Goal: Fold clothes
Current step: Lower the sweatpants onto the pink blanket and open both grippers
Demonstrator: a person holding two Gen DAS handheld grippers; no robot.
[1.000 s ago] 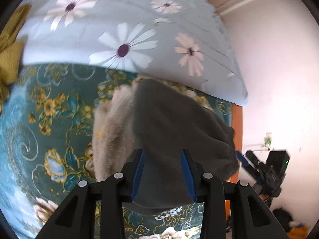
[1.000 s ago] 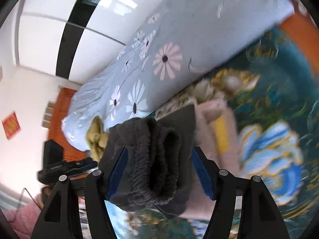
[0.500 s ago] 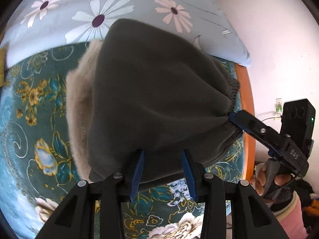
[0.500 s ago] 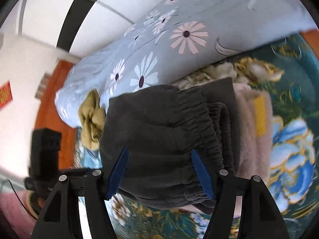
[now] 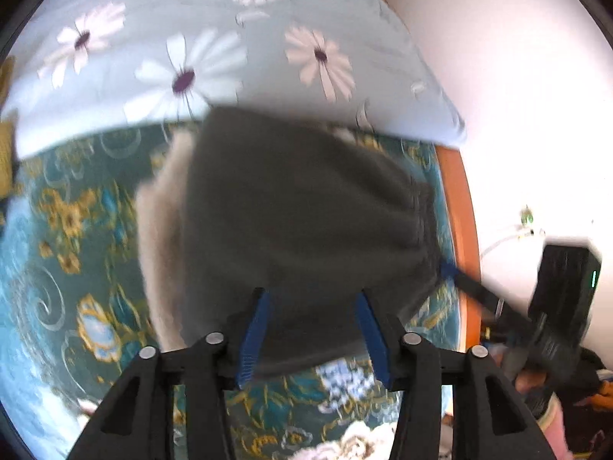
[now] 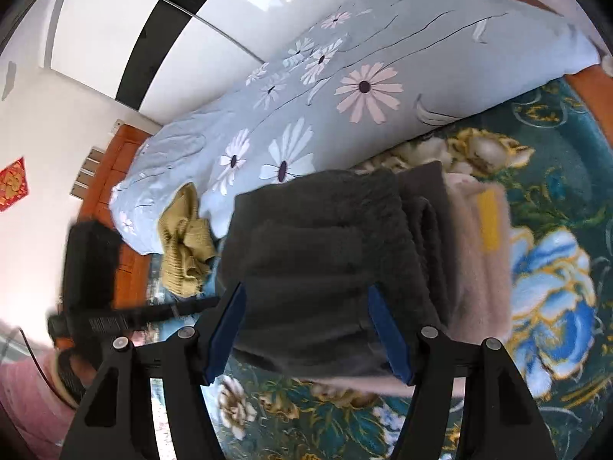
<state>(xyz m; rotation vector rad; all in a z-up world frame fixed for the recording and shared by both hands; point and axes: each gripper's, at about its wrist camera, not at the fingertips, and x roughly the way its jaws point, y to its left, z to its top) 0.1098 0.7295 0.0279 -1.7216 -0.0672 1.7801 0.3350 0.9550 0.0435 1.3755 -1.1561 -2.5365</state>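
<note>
Left wrist: left tongs opening off dark garment, earlier clamped; right tongs wide

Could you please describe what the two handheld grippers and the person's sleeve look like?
Both the left gripper and the right gripper are matte black plastic with triangular cut-outs, silver screw heads and two ribbed blue finger pads. A green light glows on the right gripper's black body. The sleeve is pink.

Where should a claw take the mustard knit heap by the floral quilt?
Probably pinch a raised fold on top of the mustard knit, coming from above. It lies crumpled against the quilt, with no flat edge showing to slide under.
</note>
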